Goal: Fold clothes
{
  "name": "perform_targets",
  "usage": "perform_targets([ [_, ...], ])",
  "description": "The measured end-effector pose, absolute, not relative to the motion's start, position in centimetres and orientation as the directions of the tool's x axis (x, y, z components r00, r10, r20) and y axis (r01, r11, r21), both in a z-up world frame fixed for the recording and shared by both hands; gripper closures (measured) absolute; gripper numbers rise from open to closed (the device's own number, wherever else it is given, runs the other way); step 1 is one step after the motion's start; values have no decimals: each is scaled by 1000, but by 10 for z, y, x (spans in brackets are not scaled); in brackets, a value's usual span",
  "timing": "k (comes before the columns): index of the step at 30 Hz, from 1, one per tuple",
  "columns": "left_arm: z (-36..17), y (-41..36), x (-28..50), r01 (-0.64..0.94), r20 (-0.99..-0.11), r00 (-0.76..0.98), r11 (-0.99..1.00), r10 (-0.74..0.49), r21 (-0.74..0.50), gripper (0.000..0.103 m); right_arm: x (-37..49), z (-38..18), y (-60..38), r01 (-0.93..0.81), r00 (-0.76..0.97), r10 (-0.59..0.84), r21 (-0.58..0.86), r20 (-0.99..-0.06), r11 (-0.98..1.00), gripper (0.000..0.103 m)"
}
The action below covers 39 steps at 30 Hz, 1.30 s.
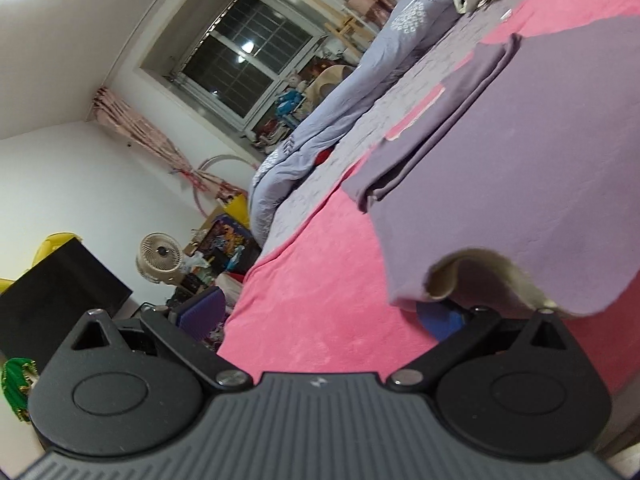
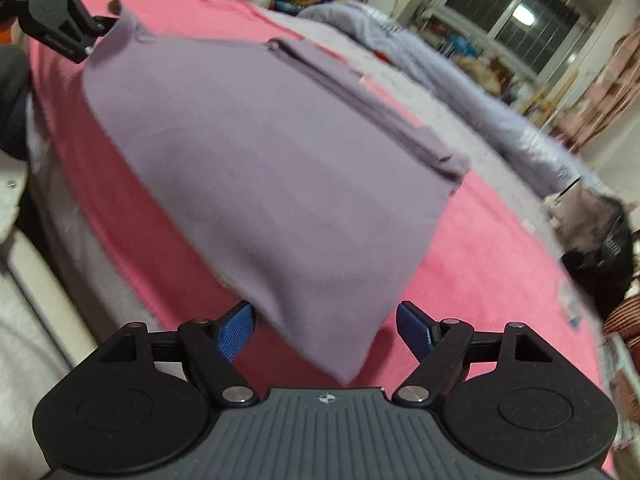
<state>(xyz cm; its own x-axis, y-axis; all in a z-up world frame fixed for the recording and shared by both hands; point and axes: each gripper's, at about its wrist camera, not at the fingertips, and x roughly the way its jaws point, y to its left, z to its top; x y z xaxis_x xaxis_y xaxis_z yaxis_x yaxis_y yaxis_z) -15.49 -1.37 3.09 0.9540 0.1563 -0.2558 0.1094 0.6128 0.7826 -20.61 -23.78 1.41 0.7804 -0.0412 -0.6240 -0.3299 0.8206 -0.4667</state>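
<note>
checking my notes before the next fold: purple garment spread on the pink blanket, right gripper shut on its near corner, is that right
Not quite. The right gripper is open: in the right wrist view its blue pads stand wide apart, with the near corner of the purple garment lying between them, not pinched. The rest holds: the garment is spread on the pink blanket.

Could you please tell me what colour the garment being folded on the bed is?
The garment is a plain muted purple, clearest in the right wrist view, lying on a pink blanket.
</note>
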Motion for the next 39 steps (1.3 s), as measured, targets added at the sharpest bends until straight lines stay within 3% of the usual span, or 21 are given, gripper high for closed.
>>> perform_targets([
  [14,8,-13,-156,106,-217,960,488,176,866,0,-200,27,-251,-251,830,-46,-446,-556,859,25],
  [20,4,-25,-172,208,-236,972,455,6,866,5,-200,26,-248,-260,827,-37,-440,-561,859,27],
  [25,-10,-33,-175,225,-221,974,348,-51,910,14,-199,26,-244,-324,807,11,-427,-590,844,42],
  [27,-11,-33,-173,263,-256,964,347,-66,900,24,-198,25,-239,-369,793,37,-431,-609,824,62],
  [29,-9,-31,-171,307,-297,951,355,-83,883,35,-198,24,-235,-407,779,53,-438,-625,802,70],
  [33,-10,-28,-169,311,-302,950,330,-81,891,32,-200,24,-232,-433,773,55,-463,-632,774,70],
  [36,-5,-25,-168,301,-299,952,374,-64,877,17,-202,23,-236,-420,775,42,-464,-631,780,66],
  [39,-2,-25,-169,293,-296,953,415,-59,861,17,-203,19,-238,-406,778,36,-459,-628,790,66],
])
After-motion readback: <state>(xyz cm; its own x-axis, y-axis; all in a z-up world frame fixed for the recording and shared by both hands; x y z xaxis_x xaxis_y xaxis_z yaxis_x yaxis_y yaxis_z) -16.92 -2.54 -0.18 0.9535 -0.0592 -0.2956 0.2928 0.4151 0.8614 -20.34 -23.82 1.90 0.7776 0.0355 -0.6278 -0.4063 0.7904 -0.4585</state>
